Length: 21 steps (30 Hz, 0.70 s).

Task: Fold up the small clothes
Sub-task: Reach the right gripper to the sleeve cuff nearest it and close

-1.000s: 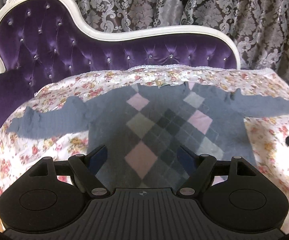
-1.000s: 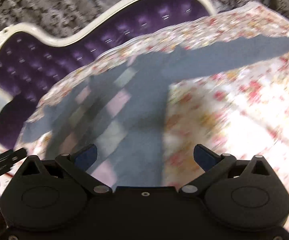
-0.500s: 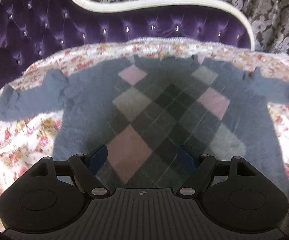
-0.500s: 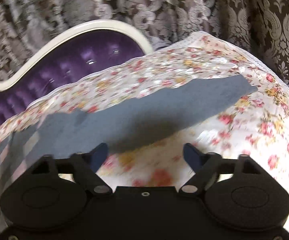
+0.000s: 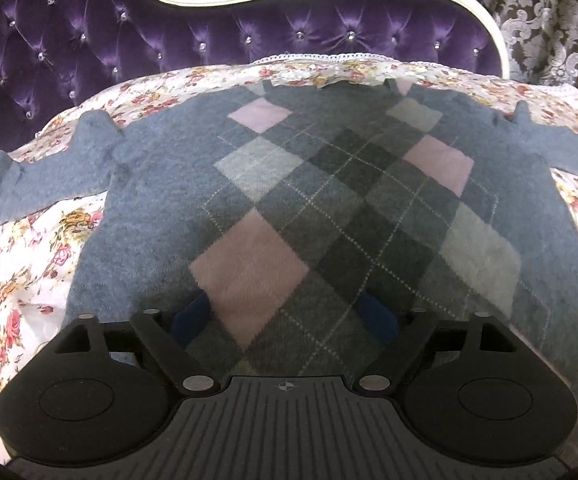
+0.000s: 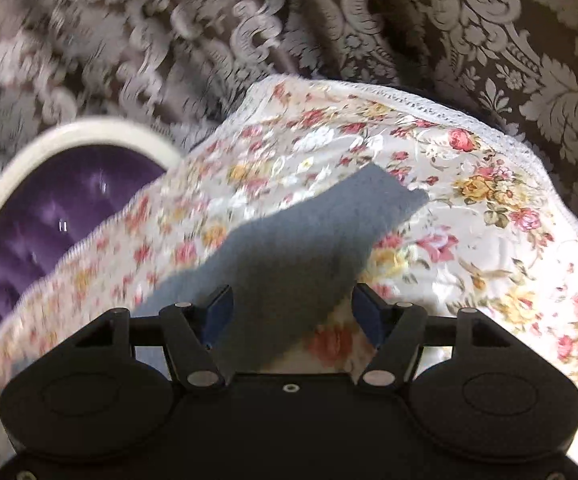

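Note:
A small grey-blue sweater (image 5: 161,208) with a pink and grey argyle front lies flat, face up, on a floral cloth (image 5: 21,264), both sleeves spread sideways. My left gripper (image 5: 285,320) is open and hovers low over the sweater's lower middle. My right gripper (image 6: 293,312) is open and straddles the sweater's right sleeve (image 6: 309,240) near its cuff end. Whether the fingers touch the fabric does not show.
The floral cloth (image 6: 469,216) covers the seat of a purple tufted sofa (image 5: 169,32) with a white frame. Patterned grey curtains (image 6: 429,20) hang behind. The cloth's lace edge (image 6: 529,156) drops off just past the sleeve's cuff.
My left gripper has moved forward and lower over the sweater's body. My right gripper has swung right along the sleeve to its cuff end. Both stay open.

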Tool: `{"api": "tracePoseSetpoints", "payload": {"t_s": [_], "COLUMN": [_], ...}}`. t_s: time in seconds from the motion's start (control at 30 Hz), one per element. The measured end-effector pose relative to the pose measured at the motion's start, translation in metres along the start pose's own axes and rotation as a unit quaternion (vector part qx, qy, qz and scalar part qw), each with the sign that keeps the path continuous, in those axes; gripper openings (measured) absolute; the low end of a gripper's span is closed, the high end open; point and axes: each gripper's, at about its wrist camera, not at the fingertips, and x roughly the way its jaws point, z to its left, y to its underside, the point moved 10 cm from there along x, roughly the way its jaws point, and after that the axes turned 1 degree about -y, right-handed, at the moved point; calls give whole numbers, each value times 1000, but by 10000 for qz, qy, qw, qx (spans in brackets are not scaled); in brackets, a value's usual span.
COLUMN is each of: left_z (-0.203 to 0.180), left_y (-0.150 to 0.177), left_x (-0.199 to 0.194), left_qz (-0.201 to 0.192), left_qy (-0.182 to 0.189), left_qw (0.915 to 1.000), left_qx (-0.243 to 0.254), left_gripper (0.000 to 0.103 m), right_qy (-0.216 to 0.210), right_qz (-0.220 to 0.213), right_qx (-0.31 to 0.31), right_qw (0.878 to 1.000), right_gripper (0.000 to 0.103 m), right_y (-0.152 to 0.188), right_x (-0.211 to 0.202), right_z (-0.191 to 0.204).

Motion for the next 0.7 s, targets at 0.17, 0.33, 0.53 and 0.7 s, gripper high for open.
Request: {"api": "tracePoseSetpoints", "payload": {"t_s": [0.17, 0.33, 0.53, 0.7], "left_z": [1, 1, 0, -6], "left_y": [-1, -2, -9, -14], "left_x": [3, 4, 0, -11], "left_qz": [54, 94, 143, 64], "left_qy": [30, 102, 209, 364], "left_qw": [9999, 9999, 9997, 9993], "left_qx": [-92, -33, 1, 60], "left_gripper": [91, 90, 89, 88], "right_qy": [-184, -125, 76, 172], "right_qz": [-209, -70, -387, -470], "right_qx": [550, 756, -93, -269], "right_qw": [9981, 9970, 9992, 9984], "right_gripper": [68, 13, 13, 13], "right_y": [-15, -18, -30, -35], "right_x": [15, 24, -27, -60], "right_z": [-8, -17, -7, -10]}}
